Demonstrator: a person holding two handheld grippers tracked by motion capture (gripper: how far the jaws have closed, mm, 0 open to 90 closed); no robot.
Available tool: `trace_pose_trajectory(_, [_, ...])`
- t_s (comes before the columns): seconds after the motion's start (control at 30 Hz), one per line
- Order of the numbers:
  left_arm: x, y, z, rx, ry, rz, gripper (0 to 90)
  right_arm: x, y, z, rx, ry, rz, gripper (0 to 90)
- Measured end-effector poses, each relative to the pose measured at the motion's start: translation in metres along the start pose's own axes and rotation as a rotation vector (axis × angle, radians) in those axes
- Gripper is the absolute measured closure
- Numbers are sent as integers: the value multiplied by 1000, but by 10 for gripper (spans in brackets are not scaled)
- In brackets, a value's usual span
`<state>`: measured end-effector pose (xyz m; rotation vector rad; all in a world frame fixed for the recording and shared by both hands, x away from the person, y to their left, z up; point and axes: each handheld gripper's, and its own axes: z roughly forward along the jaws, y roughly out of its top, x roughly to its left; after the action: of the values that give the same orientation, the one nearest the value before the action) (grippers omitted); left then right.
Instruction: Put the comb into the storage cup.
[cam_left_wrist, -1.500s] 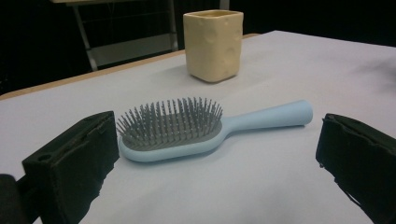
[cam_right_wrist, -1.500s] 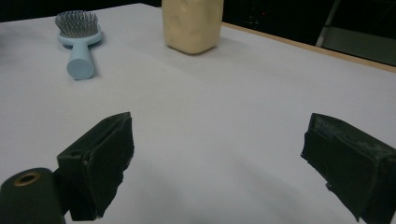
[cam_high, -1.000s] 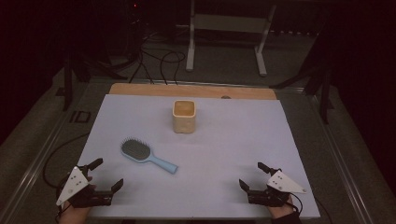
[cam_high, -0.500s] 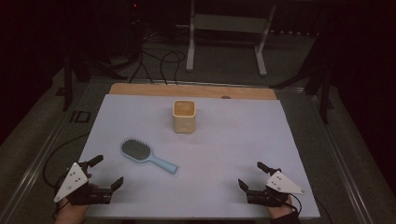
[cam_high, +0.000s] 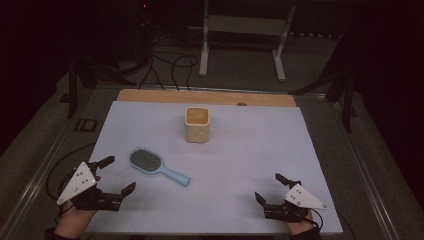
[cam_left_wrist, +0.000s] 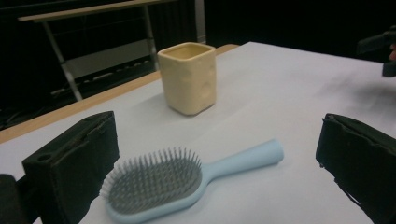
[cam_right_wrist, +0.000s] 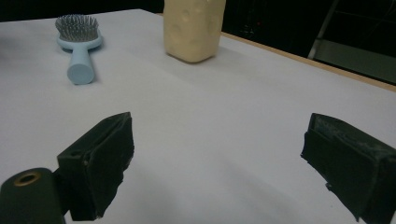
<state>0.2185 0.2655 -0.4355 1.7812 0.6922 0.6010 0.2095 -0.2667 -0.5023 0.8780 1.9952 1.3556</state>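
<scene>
Dark surroundings with cables and a metal stand are seen beyond a table (cam_high: 310, 150) covered by a pale sheet, with a wooden strip showing along its far edge. A light blue hairbrush (cam_high: 156, 165) is laid flat on the sheet, bristles up, its handle pointed toward the near right. A cream square cup (cam_high: 197, 124) is stood upright farther back, well apart from the brush. The left gripper (cam_high: 118, 175) is held at the near left corner, just beside the brush head without touching it; its jaws are spread wide, and the brush is framed between them in the left gripper view. The right gripper (cam_high: 270, 188) is held at the near right, jaws likewise spread, nothing being pinched
</scene>
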Motion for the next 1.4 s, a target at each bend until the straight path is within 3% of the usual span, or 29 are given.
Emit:
trace_pose_trajectory(0.2, [0,12,9,19,-33,13,0,0,0,0,-3,1,1,88])
trace_pose_trajectory(0.23, [-1,17,14,48,-42,29,0,0,0,-1,-4,2,2,88])
trace_pose_trajectory(0.37, [-3,24,22,64,-67,39,0,0,0,0,-5,5,4,88])
trace_pose_trajectory(0.43, [-6,30,32,71,-102,29,0,0,0,-1,-5,5,4,87])
trace_pose_trajectory(0.53, [-10,34,42,79,-142,53,0,0,0,-1,-7,5,3,88])
trace_pose_trajectory(0.7, [-16,38,62,113,-165,57,0,-1,0,-1,-6,9,7,88])
trace_pose_trajectory(0.97, [-23,36,92,161,-226,50,0,0,0,0,-9,16,10,87])
trace_pose_trajectory(1.4, [-30,26,124,208,-252,37,29,1,0,0,-9,24,15,87])
